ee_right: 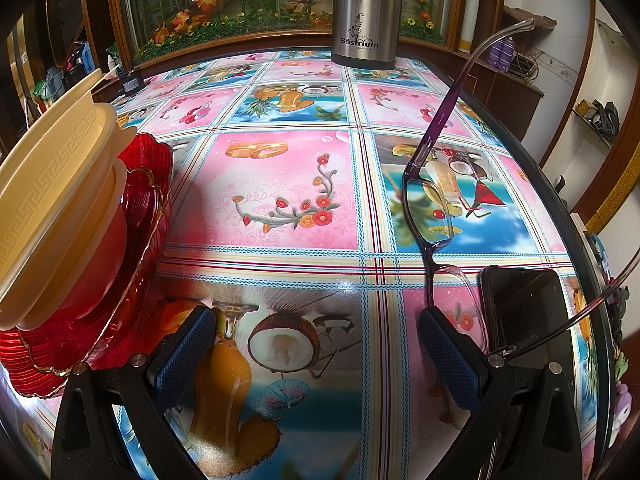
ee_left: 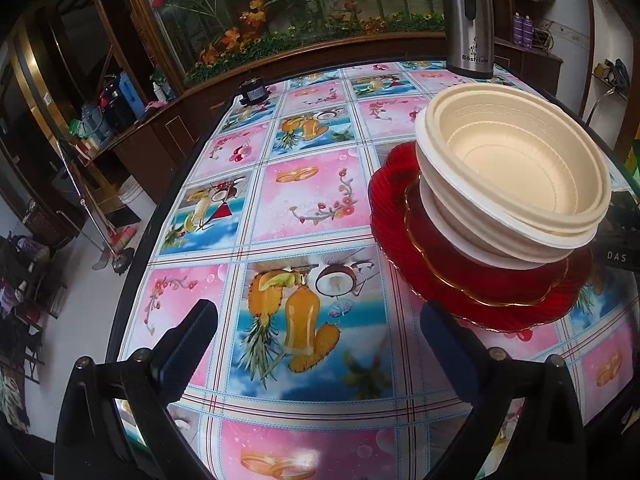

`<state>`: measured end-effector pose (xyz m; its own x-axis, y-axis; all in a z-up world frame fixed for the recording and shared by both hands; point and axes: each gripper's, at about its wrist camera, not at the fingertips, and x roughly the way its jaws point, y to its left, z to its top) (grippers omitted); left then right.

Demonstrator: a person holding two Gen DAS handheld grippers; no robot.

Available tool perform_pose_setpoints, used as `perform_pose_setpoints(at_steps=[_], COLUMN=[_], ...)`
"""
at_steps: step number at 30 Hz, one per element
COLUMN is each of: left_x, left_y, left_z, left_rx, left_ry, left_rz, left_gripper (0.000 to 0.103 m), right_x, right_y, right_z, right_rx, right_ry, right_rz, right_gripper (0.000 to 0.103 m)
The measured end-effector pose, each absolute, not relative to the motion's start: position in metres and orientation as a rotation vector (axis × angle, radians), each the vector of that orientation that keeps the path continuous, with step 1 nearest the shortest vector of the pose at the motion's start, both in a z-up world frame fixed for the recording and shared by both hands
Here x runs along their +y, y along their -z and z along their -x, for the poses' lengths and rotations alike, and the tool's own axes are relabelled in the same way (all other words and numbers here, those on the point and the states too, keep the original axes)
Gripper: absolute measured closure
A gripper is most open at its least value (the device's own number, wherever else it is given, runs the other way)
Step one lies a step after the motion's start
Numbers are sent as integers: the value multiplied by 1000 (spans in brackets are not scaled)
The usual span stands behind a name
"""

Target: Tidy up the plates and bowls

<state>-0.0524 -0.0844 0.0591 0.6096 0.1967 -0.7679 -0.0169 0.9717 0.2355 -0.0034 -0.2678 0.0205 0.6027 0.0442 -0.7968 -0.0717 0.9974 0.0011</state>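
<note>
steel flask [ee_right: 366, 16] at table [ee_right: 280, 184] far edge | glasses [ee_right: 434, 216] beside dark phone [ee_right: 524, 312] | small black box [ee_left: 253, 90] far-left

The left gripper [ee_left: 318, 322] is held low, its jaws spread wide, with nothing gripped between them. Its two dark fingers [ee_left: 192, 332] are angled outward and pointed forward, and the gap between the pads is left clear. The right gripper [ee_right: 318, 330] is carried in the same pose: jaws parted wide, blue textured pads [ee_right: 186, 352] turned inward toward each other, nothing clamped between the fingertips. No hand or sleeve is shown in either wrist view.
</note>
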Motion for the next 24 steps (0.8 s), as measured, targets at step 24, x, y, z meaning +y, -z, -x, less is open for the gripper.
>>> perform_pose_setpoints(at_steps=[24], left_x=[-95], left_y=[-58], left_z=[50], left_rx=[914], left_ry=[-81], left_rz=[-186], left_gripper=[2], right_x=[-268], right_y=[-21], right_z=[3], right_rx=[922], right_ry=[-67], right_rz=[32], right_gripper=[1])
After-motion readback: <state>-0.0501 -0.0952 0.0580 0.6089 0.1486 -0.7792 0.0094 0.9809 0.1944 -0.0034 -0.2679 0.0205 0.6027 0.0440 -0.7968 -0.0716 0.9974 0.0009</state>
